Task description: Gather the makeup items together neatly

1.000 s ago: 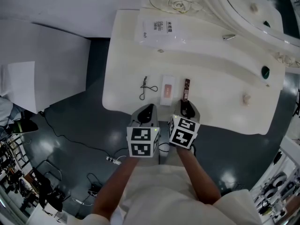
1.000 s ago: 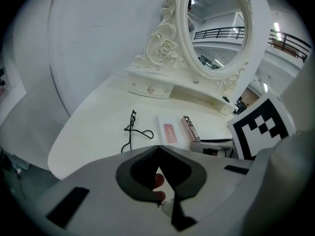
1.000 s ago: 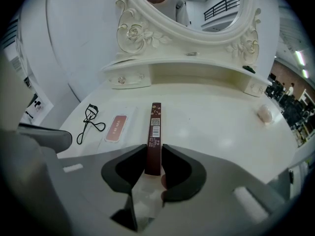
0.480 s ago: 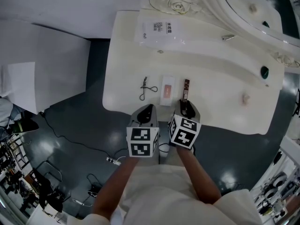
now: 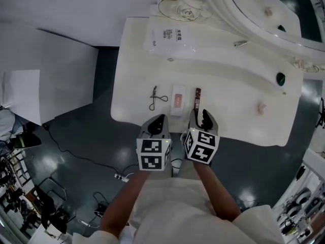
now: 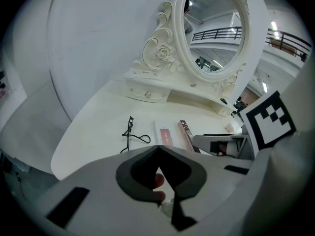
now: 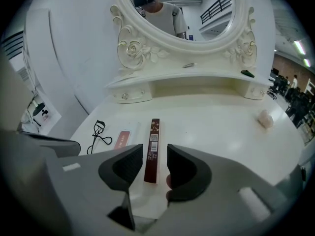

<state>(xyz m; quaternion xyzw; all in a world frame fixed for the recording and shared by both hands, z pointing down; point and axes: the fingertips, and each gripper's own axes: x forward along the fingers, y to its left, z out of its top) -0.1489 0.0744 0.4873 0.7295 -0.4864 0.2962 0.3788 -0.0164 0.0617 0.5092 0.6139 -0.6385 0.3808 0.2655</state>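
Observation:
Three makeup items lie in a row near the front edge of the white vanity table (image 5: 228, 95): a black eyelash curler (image 5: 155, 96) (image 6: 130, 132) (image 7: 98, 134), a white box with a pink label (image 5: 177, 99) (image 6: 166, 135) (image 7: 123, 139), and a slim dark red box (image 5: 197, 98) (image 6: 186, 134) (image 7: 152, 149). My right gripper (image 5: 203, 117) (image 7: 155, 155) hovers at the near end of the dark red box. Its jaws have just been opening and stand apart on either side of the box's end without pressing it. My left gripper (image 5: 158, 121) (image 6: 159, 149) is shut and empty, just off the table's edge.
A white sachet pack (image 5: 169, 37) lies at the back left below the ornate mirror frame (image 5: 185, 4). A small cream round item (image 5: 262, 107) (image 7: 266, 118) sits to the right, with a dark green item (image 5: 280, 78) and a metal clip (image 5: 240, 43) on the raised shelf. Cables run over the dark floor.
My right gripper's jaws have spread apart and the gripper has tipped slightly. The dark red box lies still on the table. My left gripper has stayed put.

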